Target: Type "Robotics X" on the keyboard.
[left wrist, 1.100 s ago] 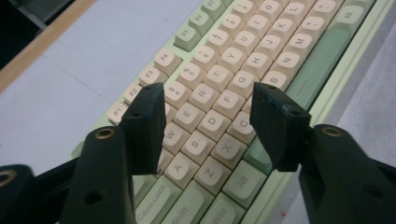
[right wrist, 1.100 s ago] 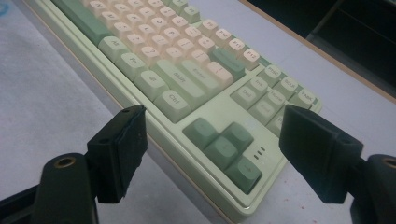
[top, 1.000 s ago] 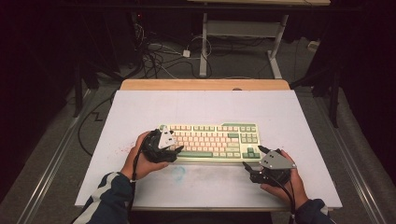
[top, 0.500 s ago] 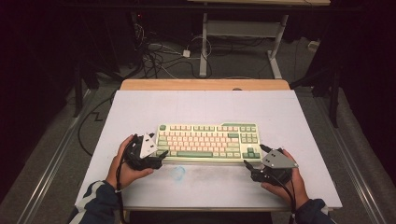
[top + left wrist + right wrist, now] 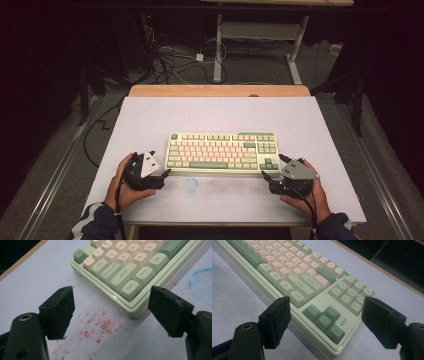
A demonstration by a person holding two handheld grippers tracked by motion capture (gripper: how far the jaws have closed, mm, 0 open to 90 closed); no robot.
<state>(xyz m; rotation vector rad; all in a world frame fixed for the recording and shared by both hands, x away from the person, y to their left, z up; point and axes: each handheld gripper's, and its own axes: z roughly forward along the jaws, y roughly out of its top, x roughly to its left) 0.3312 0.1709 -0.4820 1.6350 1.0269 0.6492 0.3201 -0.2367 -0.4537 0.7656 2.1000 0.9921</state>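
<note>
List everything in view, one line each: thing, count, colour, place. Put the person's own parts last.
keyboard: one, pale green with cream and green keys, middle of the board.
board: one, white, on top of the table.
table: one, wooden, its far edge showing beyond the board.
blue smudge: one, on the board just in front of the keyboard.
red specks: many, on the board off the keyboard's Ctrl corner.
cables: several, dark, on the floor beyond the table.
left tool: one, black, jaws open, off the keyboard's left end.
right tool: one, black, jaws open, at the keyboard's right near corner.
hands: two, holding the tools.
</note>
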